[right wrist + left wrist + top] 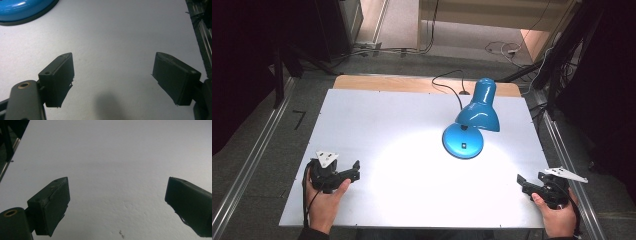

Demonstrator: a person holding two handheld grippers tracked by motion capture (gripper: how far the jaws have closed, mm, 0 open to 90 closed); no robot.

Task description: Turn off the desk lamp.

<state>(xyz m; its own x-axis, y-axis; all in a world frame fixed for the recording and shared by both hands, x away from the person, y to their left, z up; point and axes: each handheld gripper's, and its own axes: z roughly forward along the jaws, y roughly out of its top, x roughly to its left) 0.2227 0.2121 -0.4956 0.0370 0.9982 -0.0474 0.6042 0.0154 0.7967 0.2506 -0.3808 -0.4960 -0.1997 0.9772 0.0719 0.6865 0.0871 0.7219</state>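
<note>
A white board [377,120] is laid over a wooden tabletop [382,82], a strip of which is left bare along the far edge. The board is lit unevenly: a bright pool of light is cast on its middle, beneath and in front of the blue desk lamp [472,122], while the corners are left dimmer. The lamp is placed on the far right part of the board, its round base [462,141] flat on the surface and its shade [479,107] tilted down toward the near side; a black cord [447,82] is led from it over the far edge of the table. The left gripper [356,170] is held low at the near left corner of the board, the right gripper [521,181] at the near right corner, and both are kept well apart from the lamp. In the left gripper view, bare white surface [112,165] is seen between jaws that are spread wide with nothing between them, and a small dark speck [121,233] is marked near the bottom. In the right gripper view, the jaws are likewise spread wide and empty, with the edge of the lamp base [25,11] caught at the upper left and a soft shadow [107,105] thrown on the board between them. The table is flanked by metal rails [252,160] on a grey floor [312,90], loose cables [502,49] are strewn beyond it, and the surrounding room is left dark.
</note>
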